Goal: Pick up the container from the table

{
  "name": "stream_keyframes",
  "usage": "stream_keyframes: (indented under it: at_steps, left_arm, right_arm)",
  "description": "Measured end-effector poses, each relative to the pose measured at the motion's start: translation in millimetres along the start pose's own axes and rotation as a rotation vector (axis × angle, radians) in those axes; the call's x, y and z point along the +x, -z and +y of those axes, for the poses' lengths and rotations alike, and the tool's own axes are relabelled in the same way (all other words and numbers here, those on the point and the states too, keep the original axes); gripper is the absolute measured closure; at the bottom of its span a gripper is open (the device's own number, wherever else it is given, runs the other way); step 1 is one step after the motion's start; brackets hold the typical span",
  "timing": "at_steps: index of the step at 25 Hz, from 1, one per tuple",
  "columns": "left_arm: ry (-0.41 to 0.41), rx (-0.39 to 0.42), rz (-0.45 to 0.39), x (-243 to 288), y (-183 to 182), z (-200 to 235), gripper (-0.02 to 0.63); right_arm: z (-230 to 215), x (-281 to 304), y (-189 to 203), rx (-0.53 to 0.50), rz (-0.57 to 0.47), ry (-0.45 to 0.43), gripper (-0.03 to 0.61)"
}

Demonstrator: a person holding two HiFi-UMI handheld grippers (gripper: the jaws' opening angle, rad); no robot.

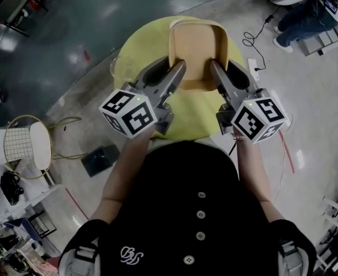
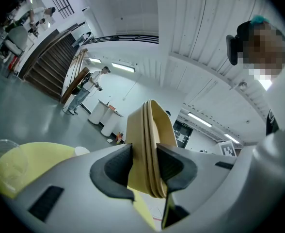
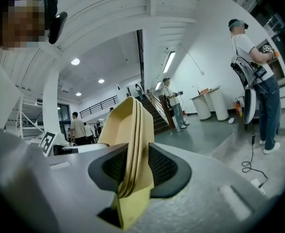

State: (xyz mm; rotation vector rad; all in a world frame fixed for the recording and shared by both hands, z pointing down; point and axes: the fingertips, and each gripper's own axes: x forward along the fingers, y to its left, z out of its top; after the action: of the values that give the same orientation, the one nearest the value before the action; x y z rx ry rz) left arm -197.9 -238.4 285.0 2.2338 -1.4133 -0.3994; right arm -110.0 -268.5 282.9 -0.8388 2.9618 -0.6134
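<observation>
A tan, square container (image 1: 196, 49) with rounded corners hangs above the round yellow table (image 1: 139, 50), held from both sides. My left gripper (image 1: 180, 69) is shut on the container's left rim; its dark pads (image 2: 114, 169) clamp the layered tan edge (image 2: 150, 140). On the opposite rim my right gripper (image 1: 214, 68) is shut as well, its pads (image 3: 164, 168) pinching the tan edge (image 3: 133, 144). Both grippers point away from me, roughly level. The container's open side faces up in the head view.
A wire basket (image 1: 20, 145) and a dark box (image 1: 100, 160) stand on the floor at left. Cables (image 1: 252, 39) and a power strip lie right of the table. A clear cup (image 2: 4, 157) stands on the yellow table. People stand in the hall (image 3: 251, 76).
</observation>
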Motion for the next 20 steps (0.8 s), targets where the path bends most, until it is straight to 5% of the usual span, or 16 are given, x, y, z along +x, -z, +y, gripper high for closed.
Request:
stream_keyframes:
  at_steps: [20]
  left_arm:
    - [0.009, 0.005, -0.011, -2.8, -0.8, -8.3, 0.485]
  right_arm:
    - [3.1, -6.2, -3.3, -0.019, 0.002, 0.000, 0.485]
